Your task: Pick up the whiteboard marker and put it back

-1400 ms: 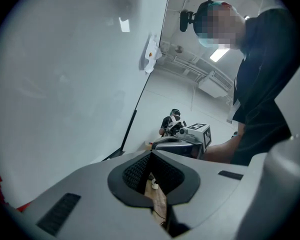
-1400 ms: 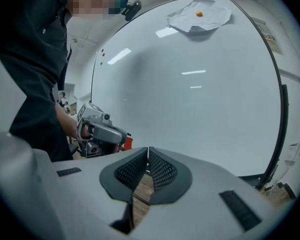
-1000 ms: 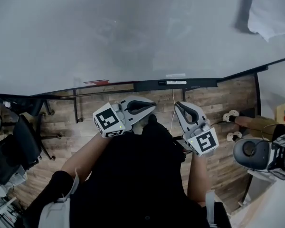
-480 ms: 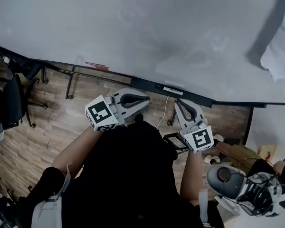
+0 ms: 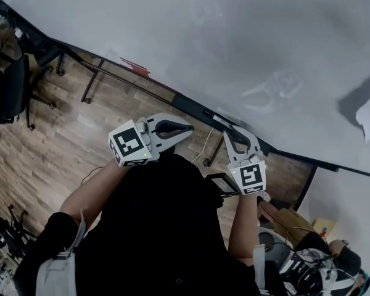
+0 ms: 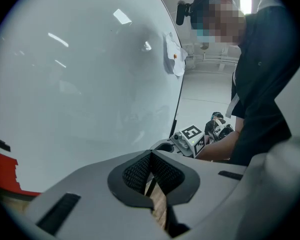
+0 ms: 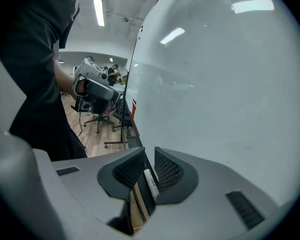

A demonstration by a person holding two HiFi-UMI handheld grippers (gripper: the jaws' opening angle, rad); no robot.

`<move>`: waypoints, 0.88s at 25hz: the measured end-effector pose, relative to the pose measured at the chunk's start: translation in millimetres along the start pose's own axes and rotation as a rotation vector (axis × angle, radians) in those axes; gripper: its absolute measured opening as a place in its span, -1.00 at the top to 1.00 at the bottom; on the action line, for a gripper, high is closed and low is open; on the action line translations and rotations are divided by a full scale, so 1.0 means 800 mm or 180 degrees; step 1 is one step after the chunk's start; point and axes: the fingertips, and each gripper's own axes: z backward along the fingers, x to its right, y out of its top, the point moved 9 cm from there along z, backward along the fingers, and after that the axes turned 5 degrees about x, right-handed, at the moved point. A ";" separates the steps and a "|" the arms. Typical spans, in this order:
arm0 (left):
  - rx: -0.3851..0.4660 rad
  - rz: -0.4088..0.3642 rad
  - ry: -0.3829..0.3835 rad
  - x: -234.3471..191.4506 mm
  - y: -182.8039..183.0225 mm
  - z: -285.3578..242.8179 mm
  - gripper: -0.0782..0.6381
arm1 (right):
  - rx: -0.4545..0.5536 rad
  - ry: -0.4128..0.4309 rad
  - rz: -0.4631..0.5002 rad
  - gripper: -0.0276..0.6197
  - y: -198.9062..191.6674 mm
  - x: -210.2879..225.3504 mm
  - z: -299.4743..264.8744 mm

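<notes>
The marker [image 5: 219, 118] lies flat on the dark tray [image 5: 184, 105] along the bottom edge of the whiteboard [image 5: 234, 36], and neither claw has it, so the pick-up has not begun.

The right claw [image 5: 227, 132] is the nearer one. In the head view the marker sits just off its tip, at about 11 o'clock. In the right gripper view its jaws stand a narrow way apart, and the white barrel shows through the gap between them, resting on the tray beyond and not pinched.

The left claw [image 5: 190, 129] hangs at about 9 o'clock from the right one, over the floor [image 5: 55, 134] and short of the tray. Its tips are together with nothing between them.

By my reading, the whole task is left to do: close in, grip the barrel, lift it, then set it back on the tray.
</notes>
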 end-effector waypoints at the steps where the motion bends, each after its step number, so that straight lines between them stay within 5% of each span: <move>1: 0.0012 0.0004 0.0023 0.002 -0.002 -0.001 0.75 | -0.0047 0.0032 0.0012 0.74 -0.003 0.001 -0.002; 13: 0.0018 0.0024 0.0129 0.022 -0.015 -0.010 0.75 | -0.0822 0.0183 0.0649 0.57 -0.045 0.000 -0.040; 22: -0.0027 0.0004 0.0106 0.027 -0.014 -0.016 0.75 | -0.1100 0.0115 0.0842 0.57 -0.060 0.000 -0.060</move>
